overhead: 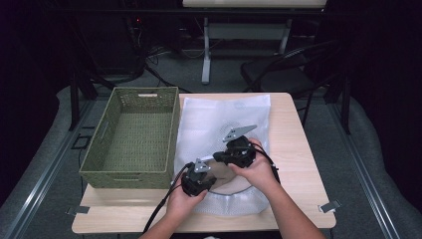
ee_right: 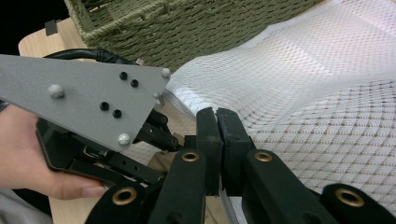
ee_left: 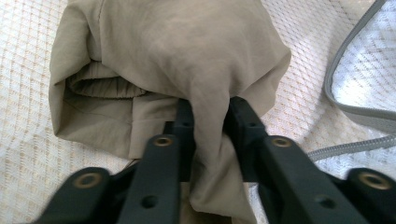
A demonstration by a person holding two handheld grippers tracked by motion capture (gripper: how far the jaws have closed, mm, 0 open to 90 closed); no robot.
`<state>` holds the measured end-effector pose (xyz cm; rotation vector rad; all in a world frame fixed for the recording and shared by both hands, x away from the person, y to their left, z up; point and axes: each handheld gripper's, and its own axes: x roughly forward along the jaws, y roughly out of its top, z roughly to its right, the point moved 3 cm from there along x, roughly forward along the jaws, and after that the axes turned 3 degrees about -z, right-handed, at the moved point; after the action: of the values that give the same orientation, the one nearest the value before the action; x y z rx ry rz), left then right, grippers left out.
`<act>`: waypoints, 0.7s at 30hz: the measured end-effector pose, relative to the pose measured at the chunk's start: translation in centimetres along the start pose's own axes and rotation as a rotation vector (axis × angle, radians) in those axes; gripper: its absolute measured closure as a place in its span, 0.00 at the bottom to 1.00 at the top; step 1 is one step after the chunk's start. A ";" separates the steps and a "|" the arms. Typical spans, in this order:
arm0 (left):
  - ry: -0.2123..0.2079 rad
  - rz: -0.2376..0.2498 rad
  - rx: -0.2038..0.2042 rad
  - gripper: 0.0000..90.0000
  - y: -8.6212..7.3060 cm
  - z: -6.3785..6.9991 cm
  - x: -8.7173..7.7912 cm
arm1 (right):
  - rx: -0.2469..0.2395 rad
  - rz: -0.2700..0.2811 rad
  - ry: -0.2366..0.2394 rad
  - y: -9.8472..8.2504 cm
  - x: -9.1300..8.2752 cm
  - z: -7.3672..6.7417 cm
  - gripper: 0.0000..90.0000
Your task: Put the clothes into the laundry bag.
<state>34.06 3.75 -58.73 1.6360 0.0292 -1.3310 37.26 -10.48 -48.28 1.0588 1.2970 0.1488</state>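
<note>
Khaki cloth [ee_left: 173,56] lies inside mesh bag's [overhead: 226,117] zipper edge [ee_left: 355,112].

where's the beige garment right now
In the left gripper view the beige garment lies folded on the white mesh bag, a fold of it between the left gripper fingers, near the bag's grey zipper.

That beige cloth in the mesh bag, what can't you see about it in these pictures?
- High view: the beige cloth sits under both hands and tools, so little of it shows.
- Left gripper view: the left tool pinches one fold; the picture's top edge cuts the cloth off.
- Right gripper view: the right tool grips the white mesh bag; its zipper edge is covered.
</note>
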 end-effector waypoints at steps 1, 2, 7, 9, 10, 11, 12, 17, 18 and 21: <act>-0.007 0.001 -0.002 0.75 0.0 0.0 -0.2 | 0.004 0.000 0.001 0.0 0.0 0.0 0.98; -0.006 0.004 0.001 0.72 0.1 0.0 -0.4 | 0.004 0.001 0.002 -0.1 0.1 0.0 0.98; 0.002 0.013 0.017 0.58 0.1 0.2 -2.0 | 0.009 -0.001 0.000 -0.2 0.1 0.3 0.98; 0.002 0.011 0.033 0.56 0.0 0.3 -2.8 | 0.012 -0.002 -0.002 -0.2 0.0 0.3 0.98; 0.008 0.011 0.041 0.56 -0.1 0.4 -3.3 | 0.011 -0.002 -0.001 -0.2 0.0 0.3 0.98; 0.008 0.010 0.046 0.56 -0.1 0.5 -3.6 | 0.013 0.000 -0.001 -0.2 0.0 0.3 0.98; 0.008 0.016 0.049 0.56 -0.2 0.5 -4.2 | 0.014 0.001 -0.001 -0.2 0.0 0.3 0.98; 0.009 0.041 0.062 0.56 -0.1 0.7 -6.0 | 0.015 -0.003 -0.002 -0.2 0.1 0.2 0.98; 0.011 0.046 0.068 0.56 0.0 0.7 -6.5 | 0.016 -0.003 -0.002 -0.2 0.1 0.2 0.98; 0.017 0.060 0.079 0.56 0.4 0.6 -7.4 | 0.019 0.000 -0.001 -0.2 0.1 0.2 0.98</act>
<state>30.87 7.03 -52.87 1.7012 -0.0627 -1.2872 37.36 -10.62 -48.54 1.0750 1.2997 0.1362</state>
